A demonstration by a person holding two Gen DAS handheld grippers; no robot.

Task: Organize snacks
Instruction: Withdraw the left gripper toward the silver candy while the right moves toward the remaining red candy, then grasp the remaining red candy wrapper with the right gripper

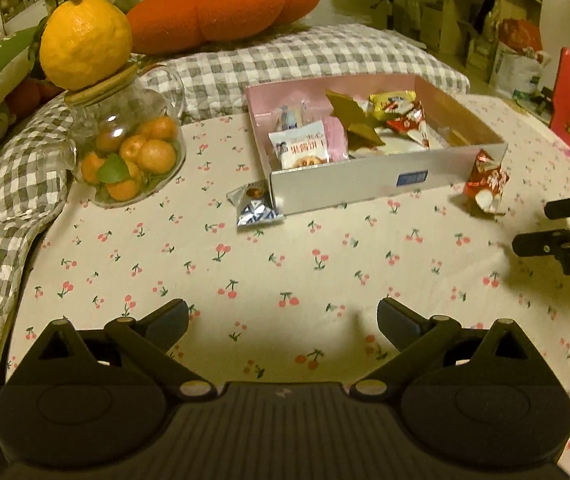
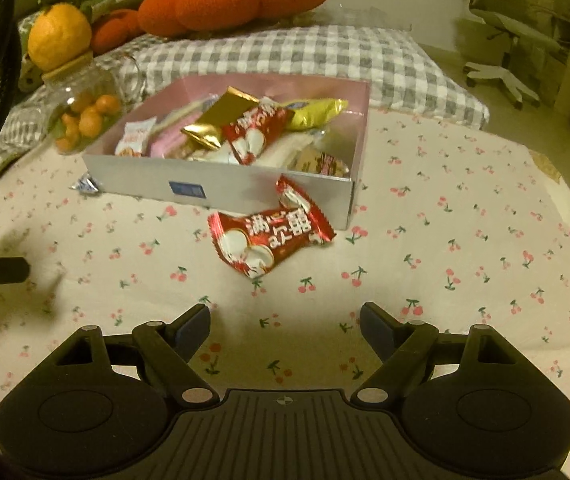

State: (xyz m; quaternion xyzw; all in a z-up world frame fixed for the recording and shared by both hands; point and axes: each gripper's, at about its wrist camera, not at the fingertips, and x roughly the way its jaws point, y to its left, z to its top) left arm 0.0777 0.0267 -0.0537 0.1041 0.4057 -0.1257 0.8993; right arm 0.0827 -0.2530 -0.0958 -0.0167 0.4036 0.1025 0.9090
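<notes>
We find the red packet (image 2: pixel 269 240) lying on the cherry-print sheet (image 2: pixel 445 240), just ahead of the right hand-held gripper (image 2: pixel 285 330), jaws spread, nothing between. Left hand-held gripper (image 1: pixel 283 320) likewise gapes empty; a blue-silver packet (image 1: pixel 253 208) lies ahead against the box (image 1: pixel 365 178) (glossy card, crinkly foil wrappers inside).
</notes>
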